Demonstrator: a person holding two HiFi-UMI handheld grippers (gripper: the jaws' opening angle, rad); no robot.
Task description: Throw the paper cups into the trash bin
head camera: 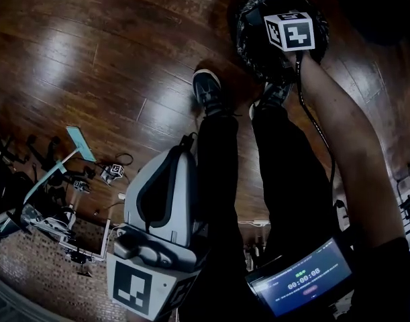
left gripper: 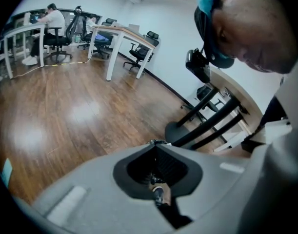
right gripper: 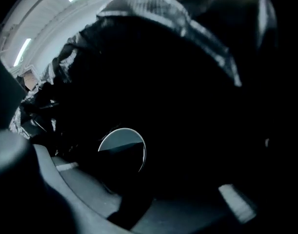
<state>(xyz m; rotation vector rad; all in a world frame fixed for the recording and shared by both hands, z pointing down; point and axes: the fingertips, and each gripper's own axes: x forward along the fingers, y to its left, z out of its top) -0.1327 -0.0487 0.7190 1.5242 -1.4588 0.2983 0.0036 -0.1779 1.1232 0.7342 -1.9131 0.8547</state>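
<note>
Paper cup (right gripper: 122, 149) sits between right gripper's (right gripper: 149, 184) parted jaws inside trash bin (head camera: 250, 35).

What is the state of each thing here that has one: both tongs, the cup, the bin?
Left tongs: shut, empty.
Right tongs: open, held in the mouth of the bin.
Paper cup: not gripped, down in the dark bin, mouth turned toward the camera.
Trash bin: open, lined with a black bag.

Paper cup (right gripper: 117, 140) inside black-lined trash bin (head camera: 249, 32)
</note>
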